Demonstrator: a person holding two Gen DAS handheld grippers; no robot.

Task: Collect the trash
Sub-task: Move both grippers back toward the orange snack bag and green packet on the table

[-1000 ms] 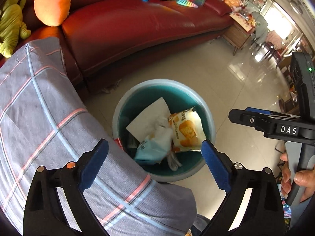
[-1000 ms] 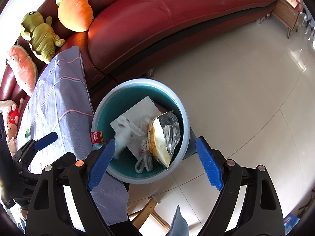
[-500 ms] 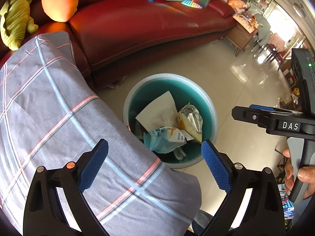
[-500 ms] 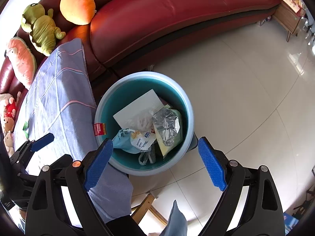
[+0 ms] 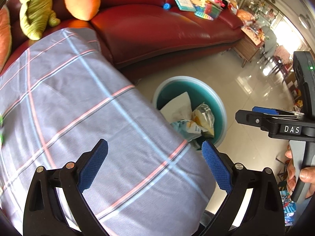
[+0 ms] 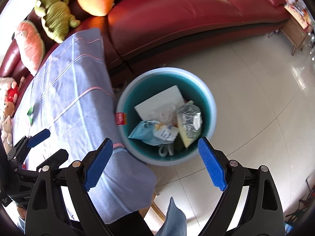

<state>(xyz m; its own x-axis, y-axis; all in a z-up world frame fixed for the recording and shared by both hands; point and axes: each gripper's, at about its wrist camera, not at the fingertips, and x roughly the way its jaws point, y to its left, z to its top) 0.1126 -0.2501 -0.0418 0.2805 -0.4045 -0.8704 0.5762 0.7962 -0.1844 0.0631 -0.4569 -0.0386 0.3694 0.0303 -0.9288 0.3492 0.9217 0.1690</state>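
A round teal bin (image 6: 213, 106) stands on the tiled floor beside the cloth-covered table (image 6: 74, 106). It holds a white sheet (image 6: 157, 102), a light blue snack bag (image 6: 151, 131) and a silver-lined yellow packet (image 6: 190, 122). The bin also shows in the left wrist view (image 5: 223, 110). My left gripper (image 5: 155, 165) is open and empty over the table's corner. My right gripper (image 6: 155, 165) is open and empty above the bin's near rim. A small green scrap (image 6: 30, 112) lies on the cloth at the far left.
A red leather sofa (image 6: 187, 13) curves behind the bin, with plush toys (image 6: 55, 13) on its left part and books (image 5: 189, 0) further right. A wooden side table (image 5: 248, 47) stands at the sofa's end. Glossy tiled floor (image 6: 256, 98) spreads to the right.
Both grippers have drawn back and left from above the bin; the left now hangs over the tablecloth. The snack bags have settled inside the bin. Both stay open.
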